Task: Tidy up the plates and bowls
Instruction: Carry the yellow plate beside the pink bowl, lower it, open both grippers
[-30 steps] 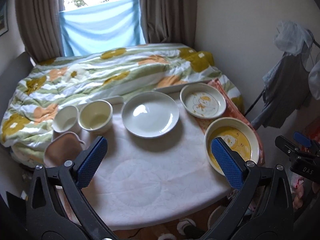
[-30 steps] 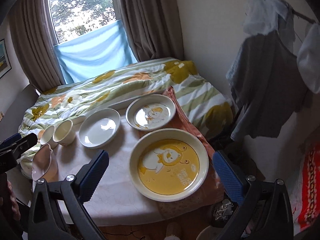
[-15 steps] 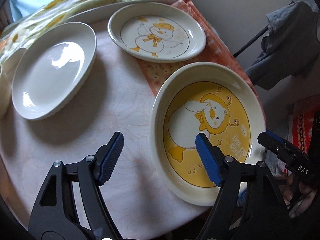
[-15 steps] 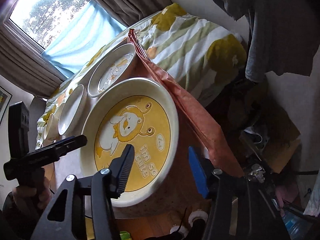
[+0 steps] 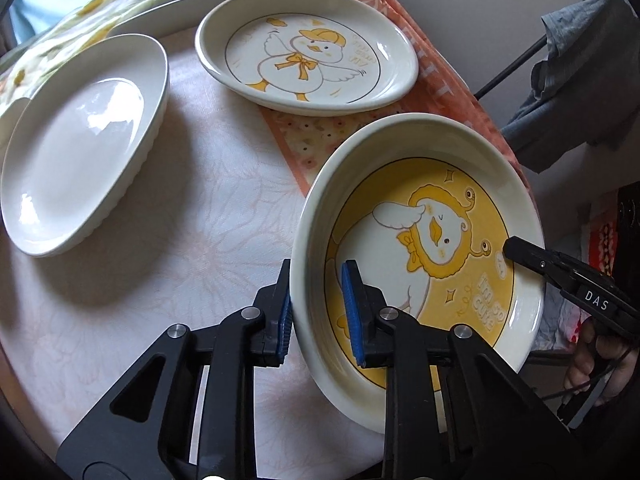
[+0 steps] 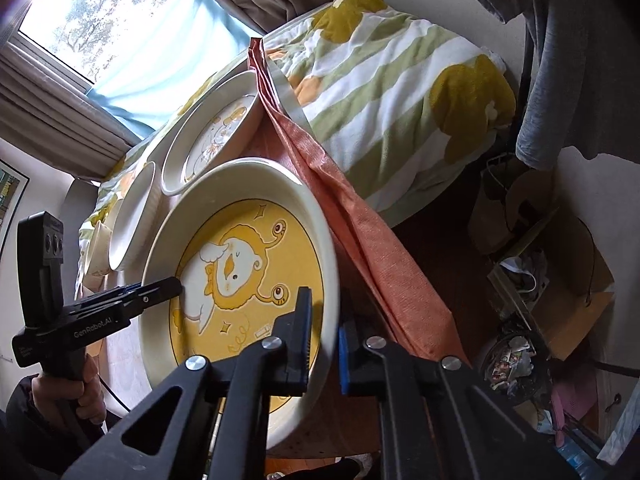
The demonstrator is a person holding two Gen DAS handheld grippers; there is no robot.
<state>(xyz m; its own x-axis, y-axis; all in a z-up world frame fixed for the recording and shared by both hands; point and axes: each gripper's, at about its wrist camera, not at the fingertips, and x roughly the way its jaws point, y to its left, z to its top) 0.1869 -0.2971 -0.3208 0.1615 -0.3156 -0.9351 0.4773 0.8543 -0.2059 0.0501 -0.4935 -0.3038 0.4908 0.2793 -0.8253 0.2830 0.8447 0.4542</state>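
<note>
A plain white plate (image 5: 80, 152), its left edge cut off, sits beside a duck-print plate (image 5: 308, 60) on the table (image 5: 192, 240). The left gripper (image 5: 316, 312) and right gripper (image 6: 322, 344), jaws just closing, clamp opposite rims of the yellow duck plate (image 5: 432, 240); contact beneath is hidden.

Round table (image 5: 168, 280) has a pale floral cloth, with an orange patterned cloth (image 5: 320, 136) over its right side, hanging off the edge (image 6: 360, 216). Behind it: bed with green/white striped quilt with mustard flowers (image 6: 400, 92), window (image 6: 92, 12) with light blue fabric (image 6: 160, 60) and brown curtains (image 6: 48, 112). Grey garments (image 6: 580, 60) hang at right; cardboard and clutter on the floor (image 6: 540, 280).
</note>
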